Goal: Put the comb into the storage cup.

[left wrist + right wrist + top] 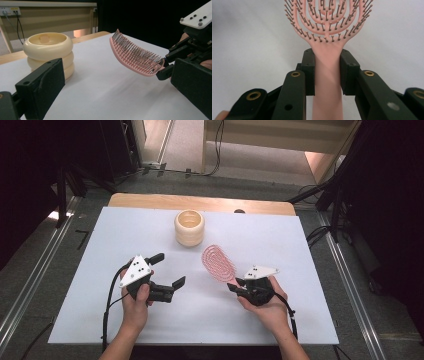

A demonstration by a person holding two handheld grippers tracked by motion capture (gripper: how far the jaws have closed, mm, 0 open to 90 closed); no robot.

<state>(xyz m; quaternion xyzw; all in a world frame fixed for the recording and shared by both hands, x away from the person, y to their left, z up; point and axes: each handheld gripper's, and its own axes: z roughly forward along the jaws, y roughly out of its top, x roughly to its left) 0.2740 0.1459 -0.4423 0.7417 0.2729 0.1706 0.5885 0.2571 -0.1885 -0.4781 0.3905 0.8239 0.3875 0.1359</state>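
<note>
Right gripper [327, 72] pinched pink brush [327, 27] by handle, lifted bristles-up; left gripper [167, 270] spread, free to assist.

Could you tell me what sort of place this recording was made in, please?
Probably a lab or recording studio: a white-covered table on metal floor rails, hand-held grippers trailing cables, and just two props, a pink hairbrush and a cream holder.

White-topped table [150, 320] with a wooden far edge, a cream ribbed pot [189, 227] standing on it.
</note>
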